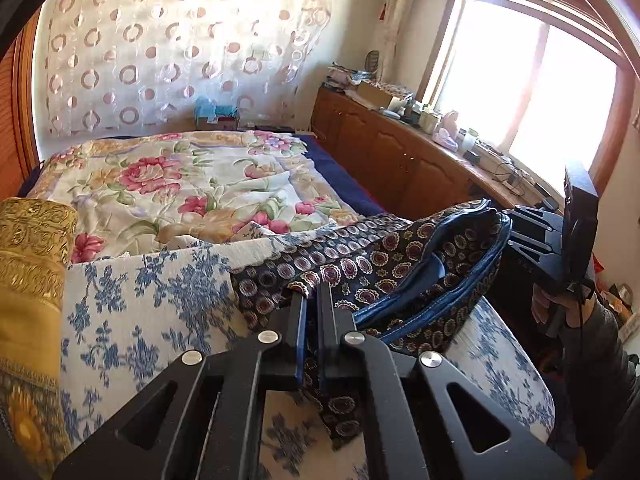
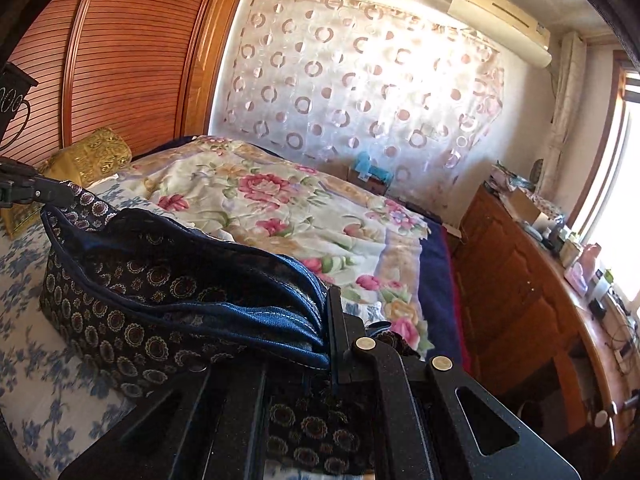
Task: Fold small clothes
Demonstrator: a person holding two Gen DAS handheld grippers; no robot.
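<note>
You have one piece of clothing in play: a dark garment (image 1: 384, 252) printed with round medallions and edged with a blue band, hanging stretched between your two tools above the near end of the bed (image 1: 168, 184). Your left hand-held gripper (image 1: 312, 292) is clenched on one corner of it, the cloth pinched between the two fingers and trailing down behind them. Your right hand-held gripper (image 2: 334, 300) is clenched on the opposite end, where the blue band bunches up against its fingers. From the left wrist view you can see that right tool off to the side, with your hand (image 1: 550, 304) wrapped around its grip.

Under the garment lies one white sheet (image 1: 152, 300) with blue flowers. Beyond it, one quilt (image 2: 280, 200) with pink flowers covers the bed. One gold pillow (image 1: 32, 248) sits at the left edge. One circle-patterned curtain (image 2: 360, 80) hangs on the far wall, and one long wooden cabinet (image 1: 400, 152) runs below the window (image 1: 520, 88), its top crowded with small items too many to count.
</note>
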